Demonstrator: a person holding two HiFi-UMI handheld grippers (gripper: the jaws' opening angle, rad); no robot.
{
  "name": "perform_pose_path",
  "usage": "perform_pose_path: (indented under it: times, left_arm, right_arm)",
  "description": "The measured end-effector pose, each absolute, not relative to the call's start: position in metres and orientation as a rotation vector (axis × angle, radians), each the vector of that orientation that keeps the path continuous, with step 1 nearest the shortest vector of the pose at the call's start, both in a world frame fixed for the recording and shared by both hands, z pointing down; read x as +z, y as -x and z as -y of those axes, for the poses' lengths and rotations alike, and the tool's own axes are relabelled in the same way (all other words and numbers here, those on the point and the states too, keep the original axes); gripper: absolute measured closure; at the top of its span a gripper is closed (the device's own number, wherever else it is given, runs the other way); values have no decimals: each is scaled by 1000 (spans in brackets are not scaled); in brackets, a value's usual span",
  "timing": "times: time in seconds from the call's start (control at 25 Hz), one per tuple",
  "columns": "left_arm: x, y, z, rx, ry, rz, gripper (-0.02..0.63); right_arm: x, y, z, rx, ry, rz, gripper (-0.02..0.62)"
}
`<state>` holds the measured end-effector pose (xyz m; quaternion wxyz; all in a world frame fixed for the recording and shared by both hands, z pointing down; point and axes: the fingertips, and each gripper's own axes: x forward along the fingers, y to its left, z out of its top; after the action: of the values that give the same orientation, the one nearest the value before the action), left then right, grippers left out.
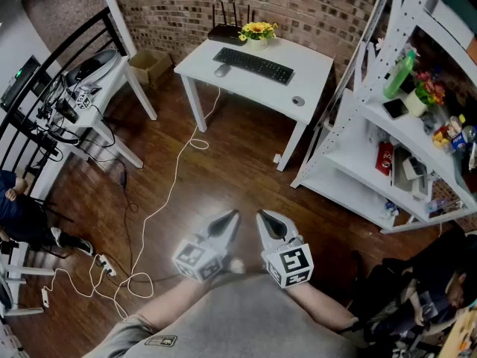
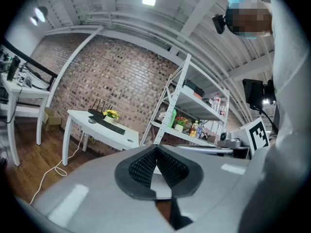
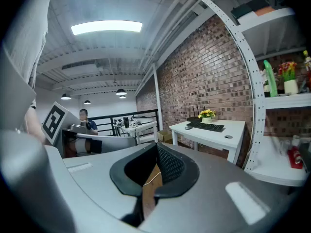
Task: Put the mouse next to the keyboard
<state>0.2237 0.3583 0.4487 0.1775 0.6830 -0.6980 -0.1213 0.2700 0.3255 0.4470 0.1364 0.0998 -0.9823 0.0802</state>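
Note:
A grey mouse (image 1: pixel 222 70) lies on the white desk (image 1: pixel 313 66) at the far side of the room, just left of the black keyboard (image 1: pixel 253 65). The left gripper view shows the mouse (image 2: pixel 92 121) and keyboard (image 2: pixel 108 125) small and far off; the right gripper view shows the keyboard (image 3: pixel 209 126) too. My left gripper (image 1: pixel 231 217) and right gripper (image 1: pixel 264 217) are held side by side close to my body, above the wooden floor and well short of the desk. Both are shut with nothing between the jaws.
A router (image 1: pixel 229 30) and a pot of yellow flowers (image 1: pixel 258 33) stand at the desk's back. A white shelf unit (image 1: pixel 402 140) fills the right. At left are a second table (image 1: pixel 97 80) with equipment, a cardboard box (image 1: pixel 149 66) and a seated person (image 1: pixel 22 215). A white cable (image 1: pixel 171 192) trails over the floor.

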Motion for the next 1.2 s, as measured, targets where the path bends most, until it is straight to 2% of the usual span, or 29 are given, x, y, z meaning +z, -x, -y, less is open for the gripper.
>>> perform_pose_path:
  times: [0.68, 1.2]
  left_arm:
    - [460, -92, -482, -421, -1464, 2379, 604]
    - [468, 29, -483, -402, -1199, 2544, 604]
  right_arm:
    - [455, -130, -423, 175, 267, 2835, 581]
    - [465, 4, -413, 179, 574, 2788, 581]
